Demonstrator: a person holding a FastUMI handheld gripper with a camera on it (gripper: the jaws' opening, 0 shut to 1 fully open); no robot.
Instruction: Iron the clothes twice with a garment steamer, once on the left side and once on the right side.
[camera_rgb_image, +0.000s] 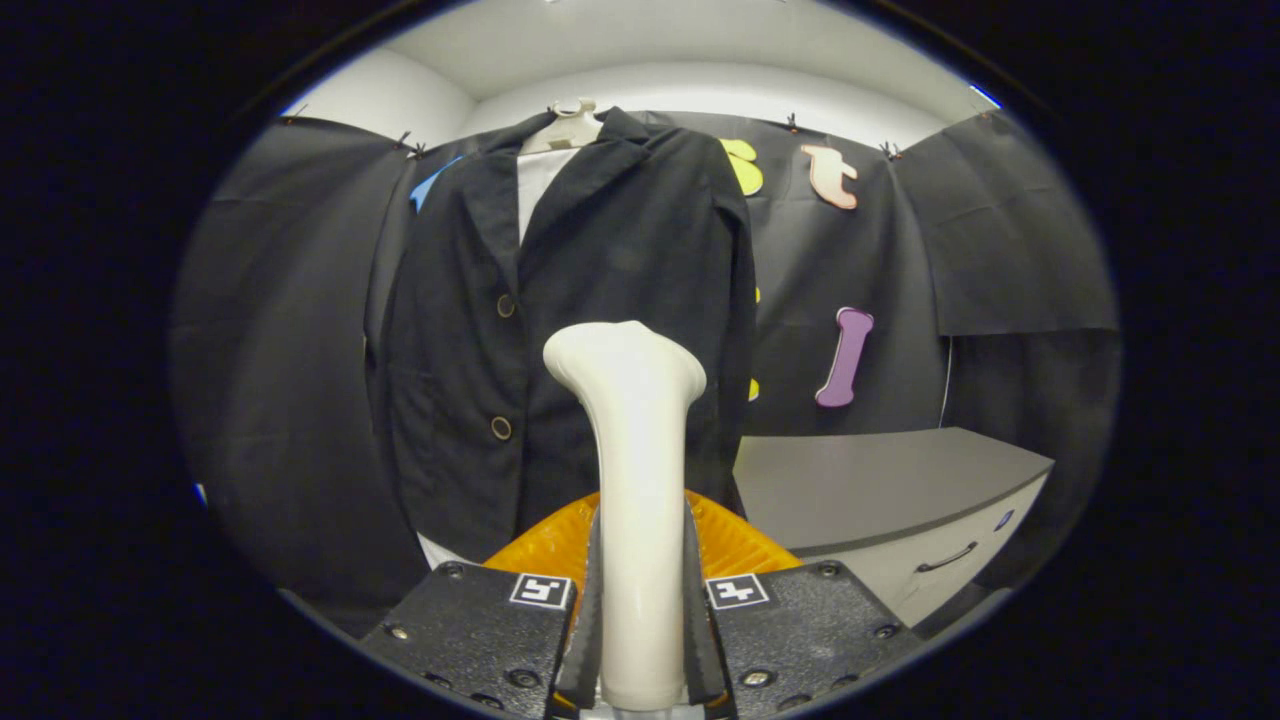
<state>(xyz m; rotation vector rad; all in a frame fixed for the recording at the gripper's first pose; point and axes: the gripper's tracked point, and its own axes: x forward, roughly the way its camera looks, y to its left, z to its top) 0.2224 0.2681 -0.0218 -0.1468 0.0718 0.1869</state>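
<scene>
Fingers (592, 610) of the gripper (640, 630) are pressing in on both sides of the white garment steamer (636, 480), clamping its handle upright between them, with the flared steam head rising just ahead. Beyond that head a black blazer (560, 330) with two round buttons is hanging on a pale hanger (566, 128) against the dark cloth wall, a white lining showing at its open collar, and the steamer head is sitting in front of the jacket's lower middle, contact impossible to judge. A grey cabinet (880, 490) with a dark drawer handle is standing beside the blazer.
</scene>
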